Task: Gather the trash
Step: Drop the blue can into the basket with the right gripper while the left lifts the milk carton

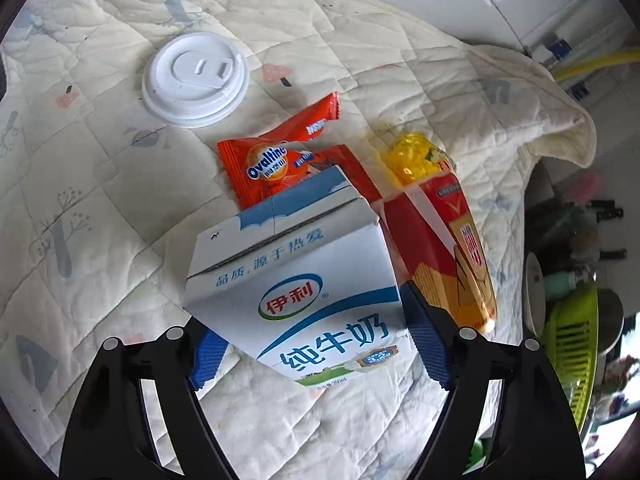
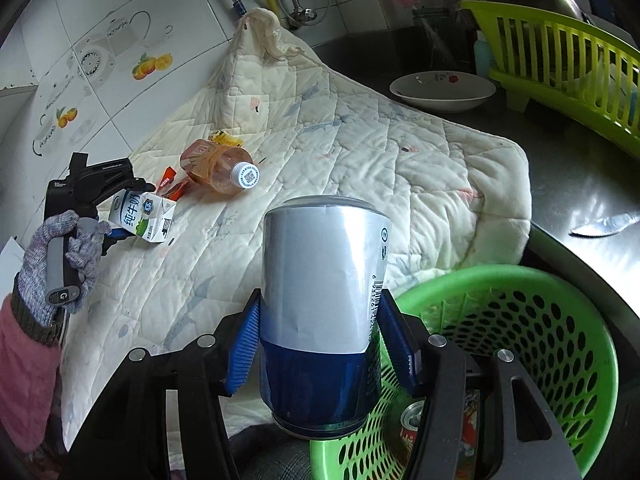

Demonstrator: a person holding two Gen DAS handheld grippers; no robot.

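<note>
My left gripper (image 1: pixel 316 344) is shut on a white and blue milk carton (image 1: pixel 296 292), held tilted just over the quilt. Beyond the carton lie an orange Ovaltine wrapper (image 1: pixel 276 160), a plastic bottle (image 1: pixel 440 232) on its side with a red and yellow label, and a white cup lid (image 1: pixel 195 85). My right gripper (image 2: pixel 320 352) is shut on a silver and blue can (image 2: pixel 324 312), held upright at the left rim of a green basket (image 2: pixel 580 320). A red can (image 2: pixel 412 424) lies in the basket. The right wrist view also shows the left gripper (image 2: pixel 100 196), the carton (image 2: pixel 140 216) and the bottle (image 2: pixel 218 170).
A cream quilt (image 2: pixel 360 152) covers the dark counter. A white bowl (image 2: pixel 442 90), a lime dish rack (image 2: pixel 560 60) and a knife (image 2: pixel 604 226) sit to the right. A gloved hand (image 2: pixel 60 256) holds the left gripper. A tiled wall with pipes stands behind.
</note>
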